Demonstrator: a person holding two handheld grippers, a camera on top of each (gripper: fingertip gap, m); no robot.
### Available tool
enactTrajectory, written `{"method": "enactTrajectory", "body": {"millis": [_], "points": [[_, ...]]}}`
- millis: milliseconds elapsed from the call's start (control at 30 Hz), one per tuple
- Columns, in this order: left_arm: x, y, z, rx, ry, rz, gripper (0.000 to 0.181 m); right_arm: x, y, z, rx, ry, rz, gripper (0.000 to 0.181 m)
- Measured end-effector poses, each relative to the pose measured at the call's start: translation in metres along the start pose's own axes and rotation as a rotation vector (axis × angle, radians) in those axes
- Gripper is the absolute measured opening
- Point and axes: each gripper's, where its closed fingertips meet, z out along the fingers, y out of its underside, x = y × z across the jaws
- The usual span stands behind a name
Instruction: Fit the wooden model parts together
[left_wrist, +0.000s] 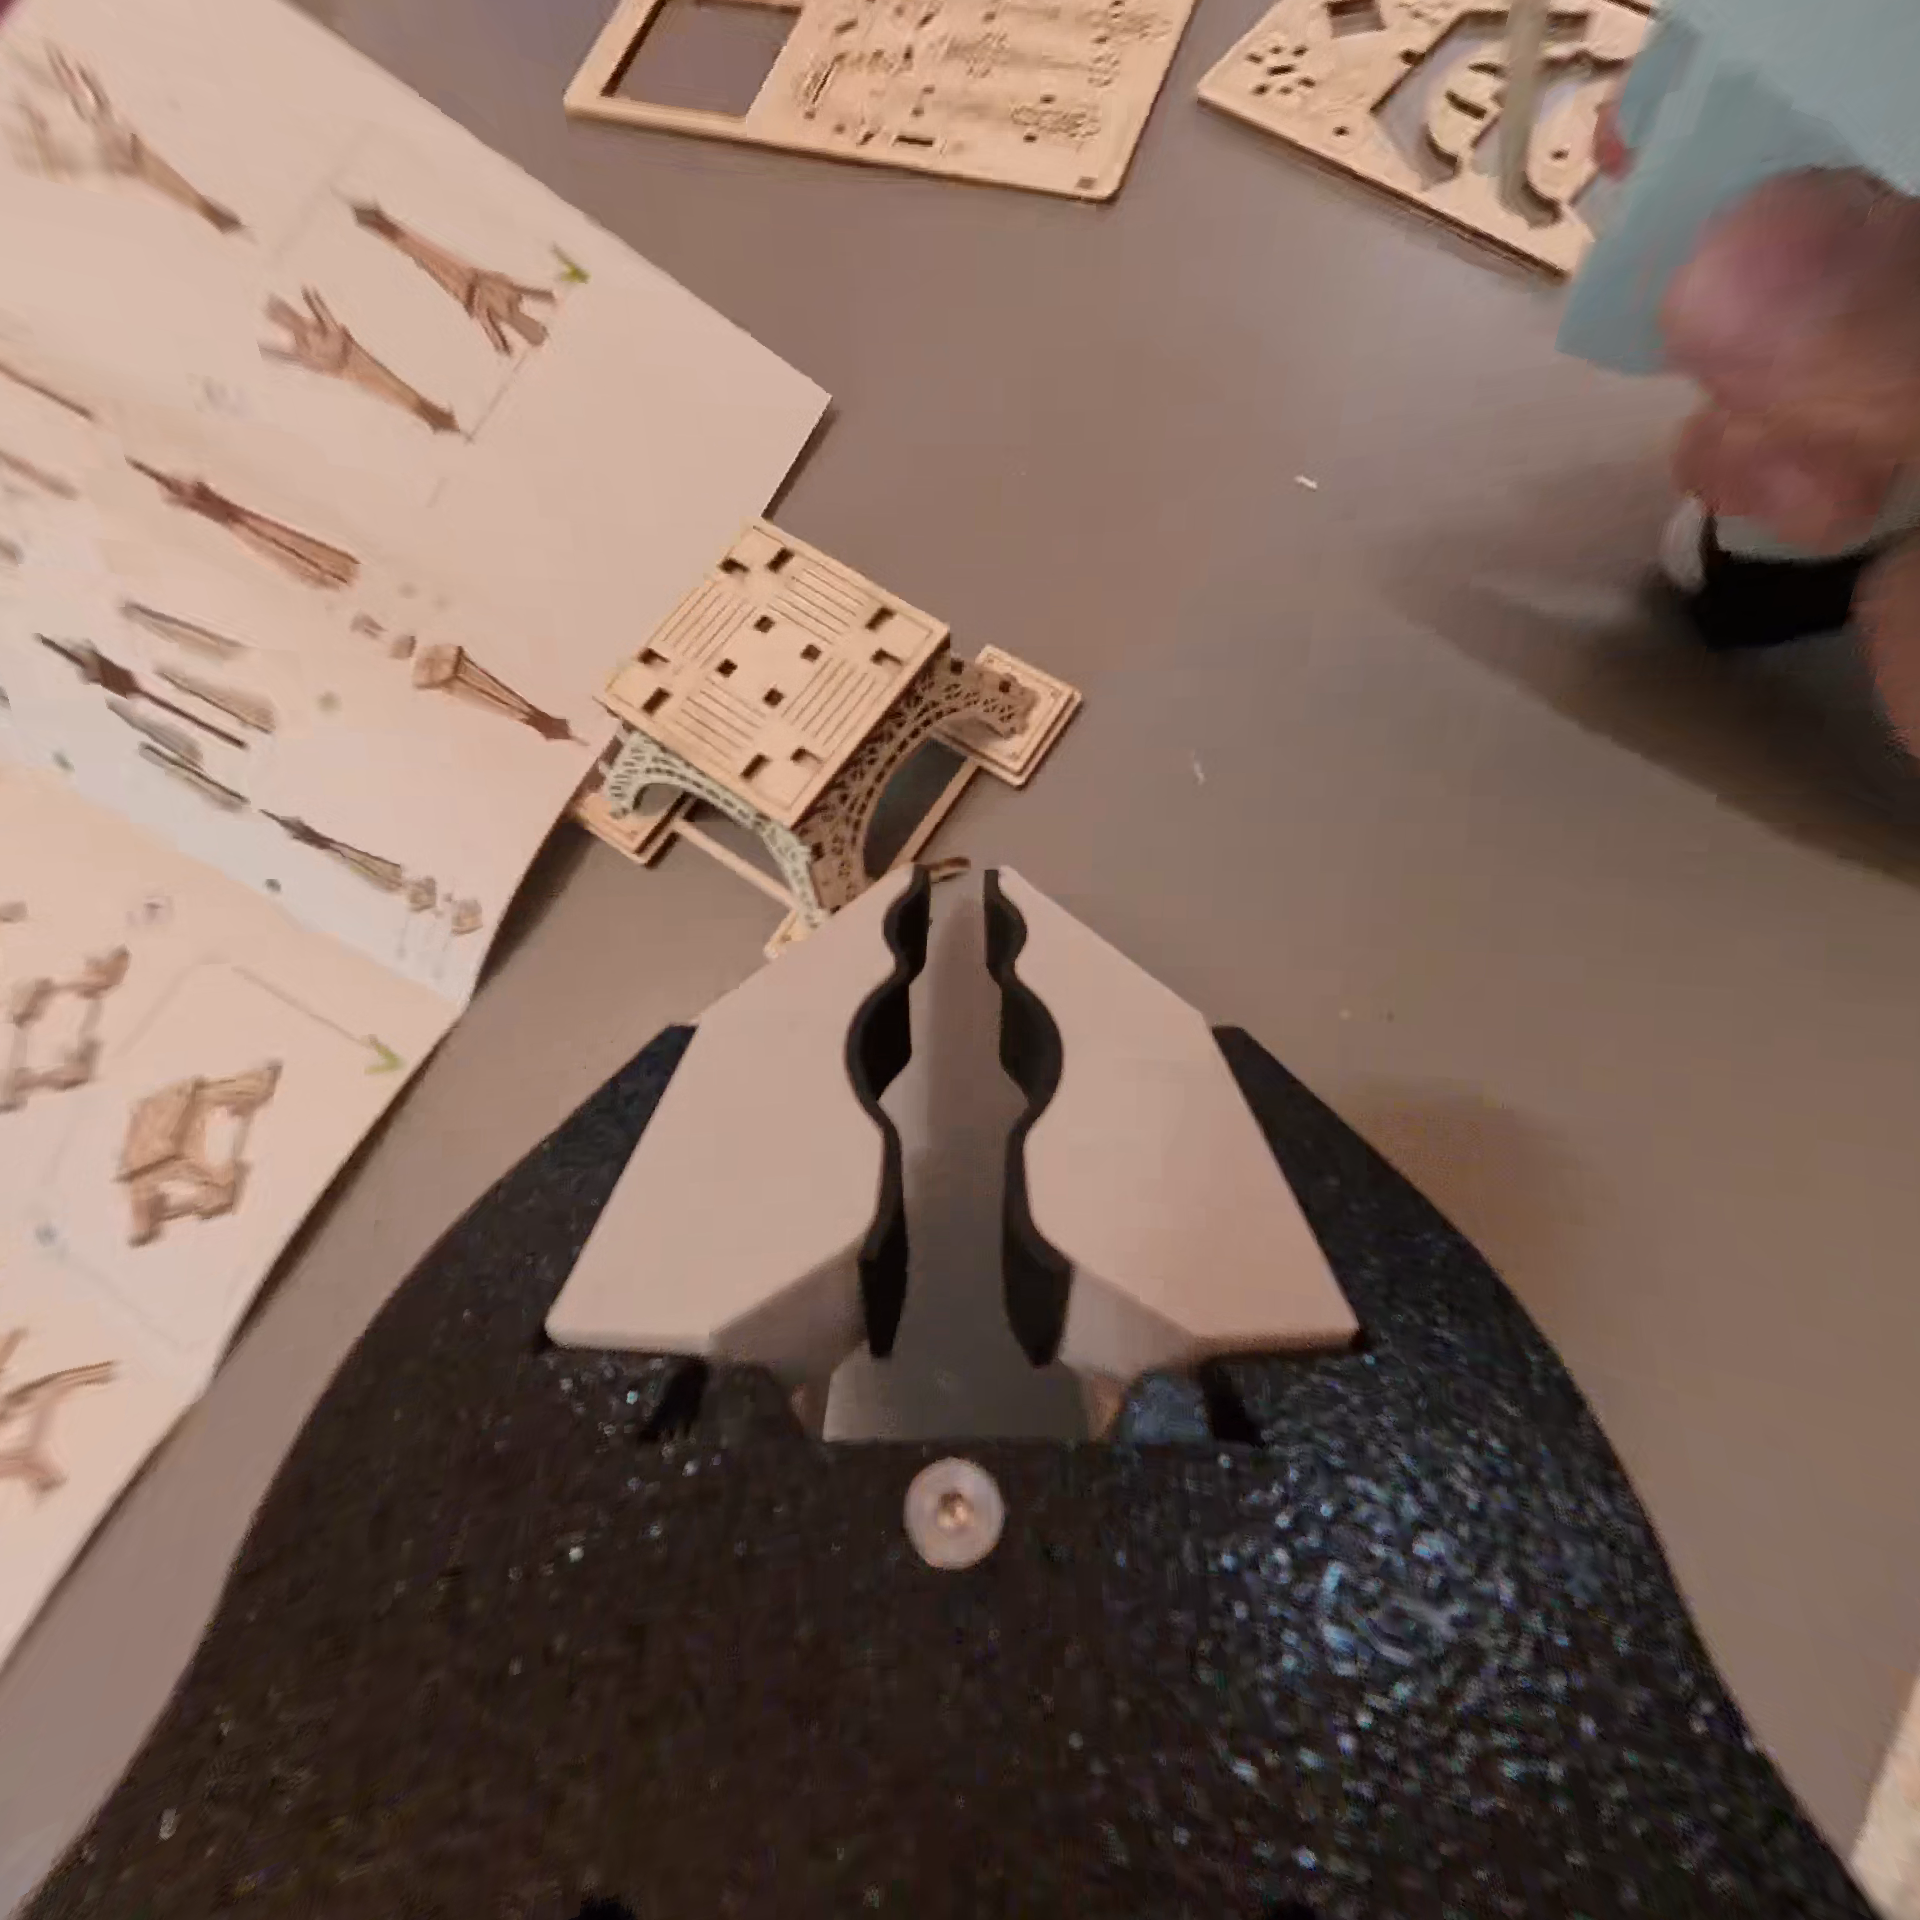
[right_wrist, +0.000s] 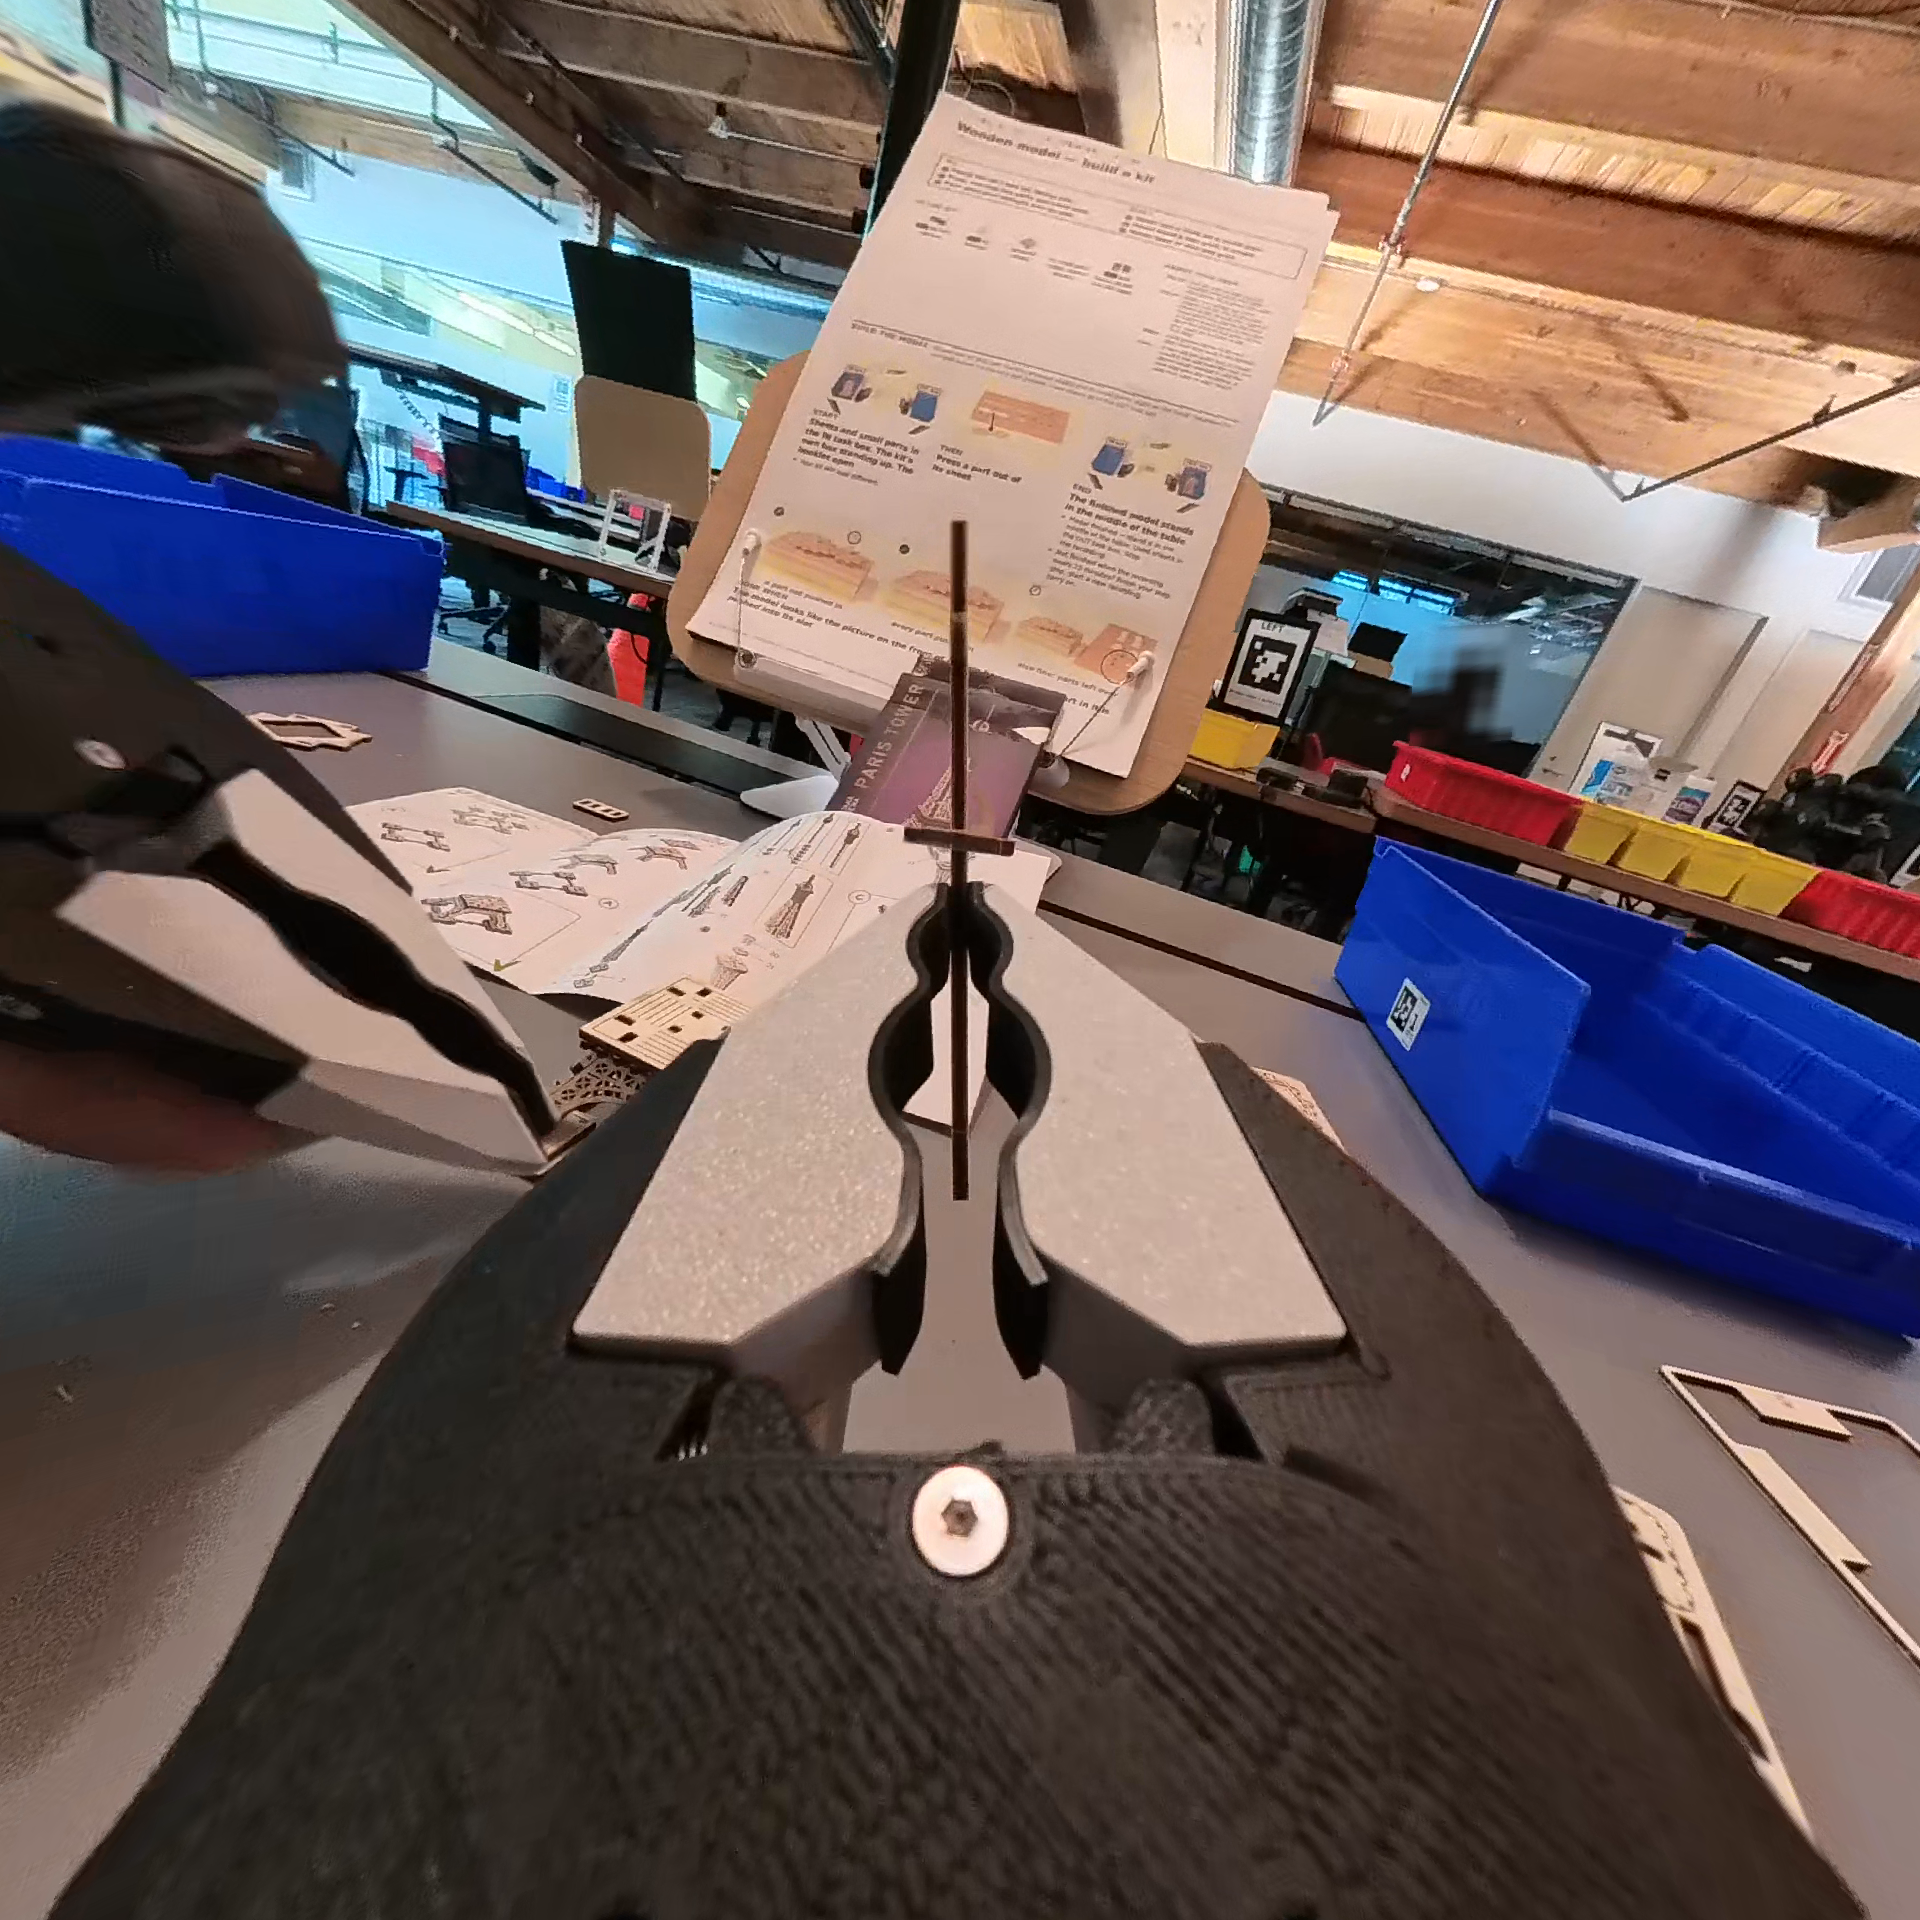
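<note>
Right claw (right_wrist: 958, 894) pinches thin wooden spire (right_wrist: 957, 727) (upright).

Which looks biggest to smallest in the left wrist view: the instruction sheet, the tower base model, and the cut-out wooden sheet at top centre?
1. instruction sheet
2. cut-out wooden sheet, partly cropped
3. tower base model, though nearer the camera

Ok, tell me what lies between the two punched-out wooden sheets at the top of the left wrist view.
Nothing: only bare grey table separates the left sheet from the right sheet, shown in the left wrist view.
</note>
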Motion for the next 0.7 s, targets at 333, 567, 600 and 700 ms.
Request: {"method": "enactTrajectory", "body": {"millis": [333, 567, 600, 700], "points": [[-0.005, 0.004, 0.017, -0.071, -0.198, 0.027, 0.006, 0.002, -0.001, 0.000, 0.000, -0.009, 0.029, 0.000], [0.032, 0.019, -0.001, -0.104, 0.025, -0.041, 0.010, 0.004, -0.001, -0.001, 0.007, -0.017, 0.061, 0.000], [0.037, 0.023, -0.007, -0.113, 0.052, -0.040, 0.010, 0.004, -0.002, -0.001, 0.009, -0.016, 0.065, 0.000], [0.039, 0.017, -0.024, -0.063, 0.081, -0.052, 0.010, 0.006, -0.002, -0.002, 0.013, -0.010, 0.076, 0.000]]}}
